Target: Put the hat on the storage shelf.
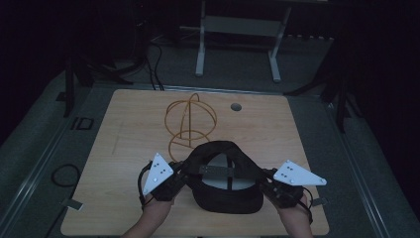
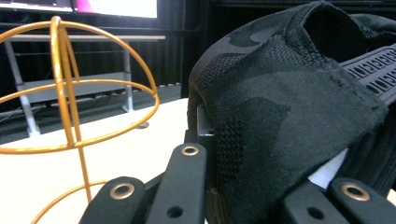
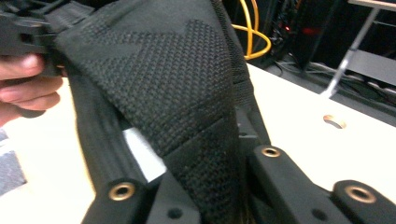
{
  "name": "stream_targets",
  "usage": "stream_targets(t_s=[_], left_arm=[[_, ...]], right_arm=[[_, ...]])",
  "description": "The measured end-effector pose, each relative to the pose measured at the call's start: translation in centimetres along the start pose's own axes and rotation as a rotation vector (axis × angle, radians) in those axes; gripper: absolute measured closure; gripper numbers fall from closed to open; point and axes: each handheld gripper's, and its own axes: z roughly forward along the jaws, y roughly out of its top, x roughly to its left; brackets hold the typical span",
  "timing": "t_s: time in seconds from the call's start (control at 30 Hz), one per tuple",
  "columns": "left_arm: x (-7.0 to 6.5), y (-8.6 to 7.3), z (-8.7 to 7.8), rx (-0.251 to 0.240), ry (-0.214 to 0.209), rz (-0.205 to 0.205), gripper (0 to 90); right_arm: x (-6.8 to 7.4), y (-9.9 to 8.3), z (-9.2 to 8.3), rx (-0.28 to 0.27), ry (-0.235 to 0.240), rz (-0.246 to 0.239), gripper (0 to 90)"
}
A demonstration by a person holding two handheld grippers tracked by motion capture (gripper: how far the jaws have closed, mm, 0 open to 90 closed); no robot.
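The black fabric baseball cap (image 1: 227, 178), gripped at either side by both grippers' jaws, apparently awaited the golden wire stand (image 1: 190, 121).

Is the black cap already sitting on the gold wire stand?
No. In the high view the black cap is held between both grippers near the table's front edge, while the gold wire stand stands bare behind it.

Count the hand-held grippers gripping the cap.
2. The left hand-held gripper holds the black cap at its left edge, the right hand-held gripper at its right edge, near the table's front.
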Motion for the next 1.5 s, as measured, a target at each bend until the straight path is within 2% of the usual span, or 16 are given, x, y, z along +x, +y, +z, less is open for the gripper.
stream_targets(t_s=[0.17, 0.33, 0.4, 0.5, 0.6, 0.77, 0.83, 0.93, 1.0, 1.13, 1.17, 1.27, 1.37, 1.4, 1.43, 1.5], left_arm=[[-0.4, 0.9, 0.4, 0.005, -0.011, 0.007, 88.6], [-0.8, 1.8, 0.9, 0.001, -0.014, 0.021, 88.6], [-1.0, 2.2, 1.0, -0.005, -0.013, 0.035, 88.6], [-1.2, 2.6, 1.1, -0.013, -0.013, 0.045, 88.6], [-1.2, 3.0, 1.2, -0.017, -0.015, 0.049, 88.6], [-0.8, 3.3, 0.7, -0.045, -0.031, 0.041, 88.5], [-0.7, 3.4, 0.5, -0.057, -0.064, 0.042, 88.5], [-0.7, 3.4, 0.0, -0.069, -0.096, 0.092, 88.5], [-0.3, 3.4, -0.3, -0.073, -0.127, 0.106, 88.4], [1.1, 3.5, -0.6, -0.081, -0.247, 0.129, 88.4], [1.5, 3.6, -0.7, -0.076, -0.292, 0.134, 88.4], [2.4, 3.8, -0.8, -0.066, -0.373, 0.149, 88.4], [3.0, 3.8, -0.8, -0.048, -0.428, 0.156, 88.3], [3.2, 3.8, -0.8, -0.048, -0.431, 0.162, 88.3], [3.4, 3.7, -0.7, -0.041, -0.459, 0.161, 88.3], [3.8, 3.6, -0.5, -0.033, -0.476, 0.171, 88.4]], right_arm=[[-0.1, -0.6, -0.7, -0.003, 0.044, 0.029, 74.3], [-0.2, -1.2, -1.5, 0.002, 0.077, 0.028, 55.6], [-0.3, -1.5, -1.7, 0.018, 0.099, 0.013, 49.2], [-0.4, -1.9, -1.8, 0.043, 0.145, -0.001, 43.0], [-0.4, -2.3, -1.9, 0.054, 0.169, -0.004, 38.5], [-0.6, -3.0, -3.3, 0.033, 0.195, -0.008, 35.9], [-0.9, -3.3, -4.1, 0.024, 0.204, -0.011, 35.9], [-1.6, -3.3, -5.4, -0.008, 0.201, -0.005, 37.3], [-2.0, -3.2, -6.3, -0.033, 0.195, -0.005, 38.6], [-2.5, -2.7, -7.1, -0.049, 0.162, -0.024, 42.2], [-2.5, -2.5, -7.1, -0.049, 0.166, -0.033, 43.1], [-2.3, -1.8, -7.0, -0.051, 0.175, -0.057, 43.6], [-1.9, -1.2, -6.3, -0.051, 0.204, -0.076, 44.3], [-1.6, -0.9, -6.0, -0.046, 0.213, -0.088, 44.3], [-1.4, -0.7, -5.7, -0.043, 0.222, -0.1, 44.3], [-0.9, -0.2, -5.0, -0.037, 0.249, -0.121, 44.2]])
